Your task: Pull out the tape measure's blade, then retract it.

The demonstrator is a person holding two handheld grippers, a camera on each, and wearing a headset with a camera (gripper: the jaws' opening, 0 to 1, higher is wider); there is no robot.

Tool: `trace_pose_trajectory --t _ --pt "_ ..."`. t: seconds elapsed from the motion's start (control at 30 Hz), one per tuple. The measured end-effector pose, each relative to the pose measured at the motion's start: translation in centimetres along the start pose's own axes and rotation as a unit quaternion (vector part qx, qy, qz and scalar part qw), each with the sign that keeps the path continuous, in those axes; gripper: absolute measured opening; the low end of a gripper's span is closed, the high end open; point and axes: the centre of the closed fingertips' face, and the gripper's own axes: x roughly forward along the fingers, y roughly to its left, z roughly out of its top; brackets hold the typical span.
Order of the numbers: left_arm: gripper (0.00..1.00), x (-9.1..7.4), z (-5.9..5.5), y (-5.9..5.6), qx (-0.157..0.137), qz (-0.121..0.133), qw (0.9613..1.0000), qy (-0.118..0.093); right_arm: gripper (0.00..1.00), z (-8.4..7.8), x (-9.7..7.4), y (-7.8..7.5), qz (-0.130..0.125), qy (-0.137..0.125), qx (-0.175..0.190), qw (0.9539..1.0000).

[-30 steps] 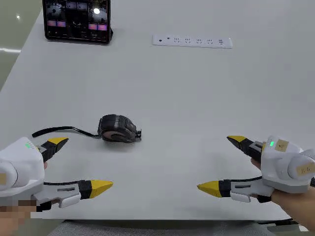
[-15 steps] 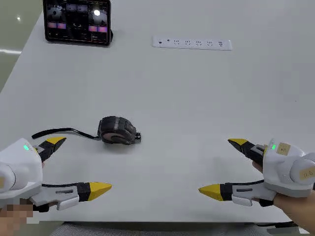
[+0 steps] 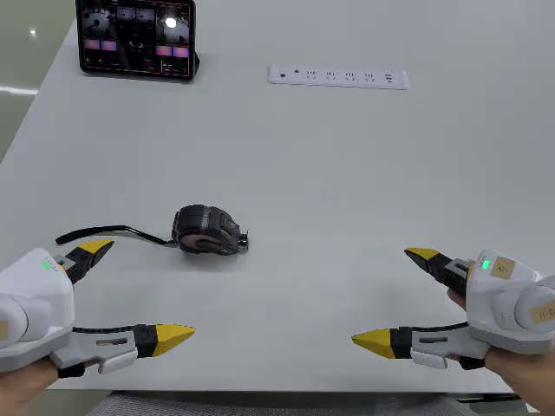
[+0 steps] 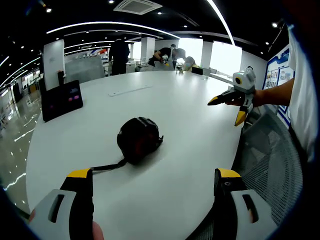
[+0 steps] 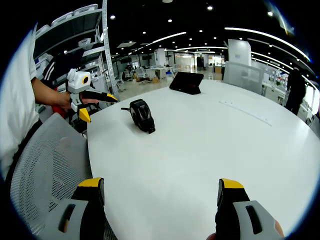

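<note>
A dark grey tape measure (image 3: 206, 230) lies on the white table, its black wrist strap (image 3: 100, 230) trailing to the left and its blade hook (image 3: 244, 238) at the right end. It is also the black lump (image 4: 138, 139) in the left gripper view and sits farther off (image 5: 142, 114) in the right gripper view. My left gripper (image 3: 139, 290) is open near the table's front left, its upper jaw close to the strap. My right gripper (image 3: 399, 297) is open at the front right, well away from the tape measure. Both hold nothing.
A tablet (image 3: 136, 35) with a lit screen stands at the far left of the table. A white power strip (image 3: 338, 75) lies at the far middle. The table's front edge (image 3: 260, 388) runs just below both grippers. People stand in the background hall.
Both grippers have drifted slightly toward the front edge of the table. The tape measure has stayed where it was.
</note>
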Motion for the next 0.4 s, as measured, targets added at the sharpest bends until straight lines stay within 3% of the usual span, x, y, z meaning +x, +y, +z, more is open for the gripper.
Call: trace_pose_trajectory --t 0.1,0.4 --pt "0.99 -0.05 0.00 0.39 -0.001 0.008 1.0000 0.000 0.93 0.01 0.00 -0.02 -0.001 0.000 0.001 1.0000" --pt "0.99 0.01 -0.08 0.23 -0.006 0.001 1.0000 0.000 0.93 -0.02 -0.08 -0.06 -0.002 -0.001 0.001 1.0000"
